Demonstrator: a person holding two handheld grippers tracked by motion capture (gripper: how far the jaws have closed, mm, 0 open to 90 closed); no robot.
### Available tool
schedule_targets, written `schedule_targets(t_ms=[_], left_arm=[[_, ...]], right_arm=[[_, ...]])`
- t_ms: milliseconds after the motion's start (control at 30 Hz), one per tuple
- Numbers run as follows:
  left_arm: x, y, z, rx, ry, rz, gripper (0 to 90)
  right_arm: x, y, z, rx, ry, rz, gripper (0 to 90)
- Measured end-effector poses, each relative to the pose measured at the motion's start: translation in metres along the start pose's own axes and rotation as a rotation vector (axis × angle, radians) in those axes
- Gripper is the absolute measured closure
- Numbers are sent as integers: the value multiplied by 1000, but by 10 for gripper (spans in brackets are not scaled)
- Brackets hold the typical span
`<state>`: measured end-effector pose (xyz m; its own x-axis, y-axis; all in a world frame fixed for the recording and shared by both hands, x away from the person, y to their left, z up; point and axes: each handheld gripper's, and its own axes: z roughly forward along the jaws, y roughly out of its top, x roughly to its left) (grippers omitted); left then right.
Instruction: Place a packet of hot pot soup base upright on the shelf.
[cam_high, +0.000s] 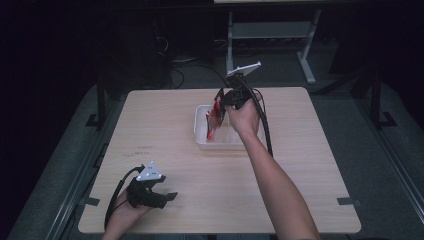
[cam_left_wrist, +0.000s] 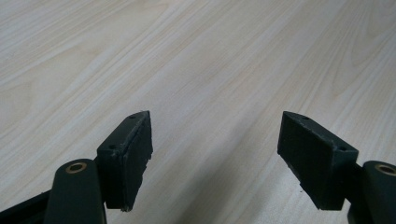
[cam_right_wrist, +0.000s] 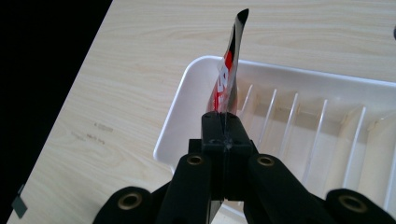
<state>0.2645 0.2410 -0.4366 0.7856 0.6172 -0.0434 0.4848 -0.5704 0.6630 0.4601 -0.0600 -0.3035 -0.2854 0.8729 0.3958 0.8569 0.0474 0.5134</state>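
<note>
Pinching a red packet between closed jaws, the right gripper holds it upright over the left end of the white tray mid-table. Near the table's front-left corner, the left gripper rests empty, jaws spread wide.

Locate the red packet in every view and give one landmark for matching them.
High view: the red packet hangs at the white tray's left end, pinched by the right gripper.
Left gripper view: bare tabletop between open jaws.
Right gripper view: packet rises from the shut jaws, centre, over the tray.
Shared landmark: the tray's left rim.
</note>
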Motion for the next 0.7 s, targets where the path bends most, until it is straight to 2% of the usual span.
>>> schedule_targets(t_ms=[233,433,533,700], left_arm=[[0,0,0,0,-2,-1,259],[-1,1,1,2,-5,1,259],[-2,1,1,2,-6,2,259],[-1,1,0,-3,-3,-1,259]], right_arm=[[0,-2,-2,-19,-26,29,894],[6,-5,-1,-28,-65,55,894],[9,-4,1,-29,-71,59,894],[16,-6,13,2,-96,35,893]])
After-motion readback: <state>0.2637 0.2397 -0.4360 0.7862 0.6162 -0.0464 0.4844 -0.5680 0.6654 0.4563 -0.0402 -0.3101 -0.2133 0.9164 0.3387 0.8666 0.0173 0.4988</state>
